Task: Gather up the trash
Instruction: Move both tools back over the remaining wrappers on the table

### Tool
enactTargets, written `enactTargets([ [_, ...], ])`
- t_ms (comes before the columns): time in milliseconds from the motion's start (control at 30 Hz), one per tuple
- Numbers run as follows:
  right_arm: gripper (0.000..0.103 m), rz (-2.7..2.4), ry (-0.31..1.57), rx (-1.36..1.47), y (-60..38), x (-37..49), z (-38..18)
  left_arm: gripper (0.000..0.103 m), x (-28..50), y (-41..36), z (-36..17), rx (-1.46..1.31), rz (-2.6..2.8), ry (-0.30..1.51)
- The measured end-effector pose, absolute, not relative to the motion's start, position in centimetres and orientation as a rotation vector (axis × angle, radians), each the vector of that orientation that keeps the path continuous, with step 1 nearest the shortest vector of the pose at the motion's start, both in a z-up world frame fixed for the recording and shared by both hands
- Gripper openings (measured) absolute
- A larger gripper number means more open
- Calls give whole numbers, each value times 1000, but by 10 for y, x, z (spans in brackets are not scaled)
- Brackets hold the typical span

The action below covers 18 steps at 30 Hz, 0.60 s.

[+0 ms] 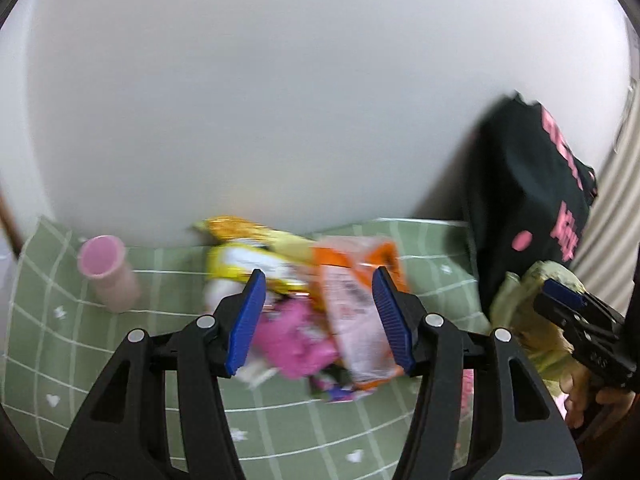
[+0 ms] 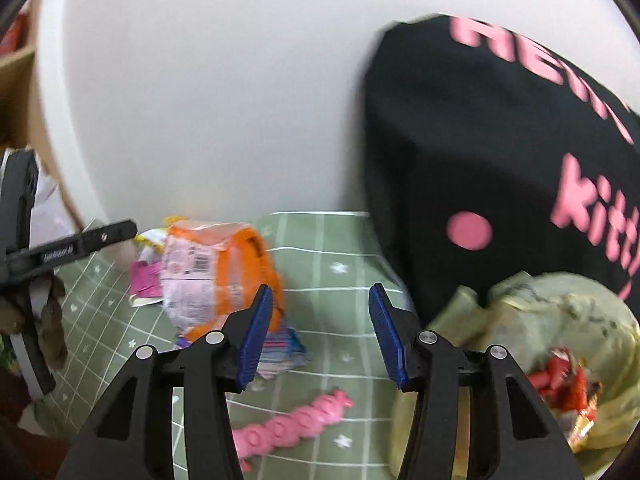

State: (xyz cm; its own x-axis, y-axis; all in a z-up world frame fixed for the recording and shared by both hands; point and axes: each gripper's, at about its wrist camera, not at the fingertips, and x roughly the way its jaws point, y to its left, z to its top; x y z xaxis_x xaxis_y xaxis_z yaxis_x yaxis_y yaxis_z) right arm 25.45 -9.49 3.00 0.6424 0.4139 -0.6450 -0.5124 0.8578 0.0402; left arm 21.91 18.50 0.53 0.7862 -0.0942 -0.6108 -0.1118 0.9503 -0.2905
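A blurred pile of trash lies on the green checked cloth (image 1: 120, 360) against the white wall: a yellow wrapper (image 1: 248, 256), an orange and white packet (image 1: 352, 320) (image 2: 208, 276) and a pink wrapper (image 1: 288, 336). My left gripper (image 1: 320, 276) hovers over the pile, open, its blue pads pressing on nothing. My right gripper (image 2: 320, 292) is open over bare cloth with nothing between its fingers; it also shows at the right edge of the left wrist view (image 1: 560, 294). A pale green trash bag (image 2: 560, 308) with red wrappers inside sits at the right.
A pink cup (image 1: 106, 268) stands at the left near the wall. A black bag with pink lettering (image 2: 480, 160) stands behind the trash bag. A pink bumpy toy (image 2: 296, 420) and a striped wrapper (image 2: 280, 348) lie on the cloth. A cardboard box (image 2: 16, 92) is far left.
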Motion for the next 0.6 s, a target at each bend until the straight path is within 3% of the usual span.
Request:
enactTargets([
  [600,47,512,770,-275,-26,277,9,54,238,237,-43,-413,11,734],
])
